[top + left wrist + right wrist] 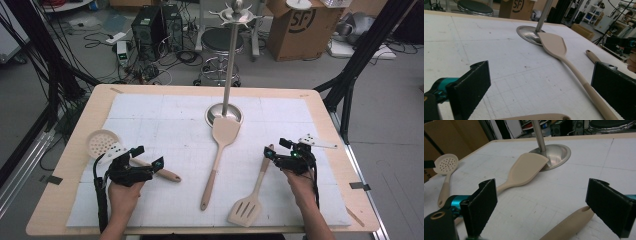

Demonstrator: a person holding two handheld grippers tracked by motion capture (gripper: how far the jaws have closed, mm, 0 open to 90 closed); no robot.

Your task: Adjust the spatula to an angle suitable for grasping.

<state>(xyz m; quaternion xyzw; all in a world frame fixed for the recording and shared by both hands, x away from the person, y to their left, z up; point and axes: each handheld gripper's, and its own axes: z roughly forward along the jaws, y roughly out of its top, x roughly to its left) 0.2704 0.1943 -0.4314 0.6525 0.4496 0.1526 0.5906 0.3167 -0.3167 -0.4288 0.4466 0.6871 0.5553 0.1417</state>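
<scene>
we hold a gripper in each hand over the white mat (pixel 165 112) on the counter (pixel 75 150).

our left gripper (pixel 148 163) hovers at the left side, its fingers (pixel 472 85) spread wide with nothing between them. just below it lies the skimmer (pixel 104 142), its perforated head toward the left edge and its handle running right under the gripper; in the left gripper view the handle's end with its hanging hole shows at the bottom edge, low between the fingers but not pressed by them.

our right gripper (pixel 276 152) hovers at the right side, fingers (pixel 482 202) likewise wide apart and holding nothing. the slotted turner (pixel 249 200) lies beside it, slotted head toward us and handle pointing away; the handle's tip sits just at the gripper, and in the right gripper view it lies low near the right finger. whether it touches we cannot tell.

between the two grippers lies the spatula (pixel 220 150), handle toward us, its broad blade resting against the round steel base (pixel 216 116) of the stand (pixel 231 65). the stand's pole rises upright from that base near the mat's far middle, with a ring of hooks at its top.

the three utensils lie apart from each other on the mat, the spatula in the middle, the skimmer well off to the left, the turner to the right.
</scene>
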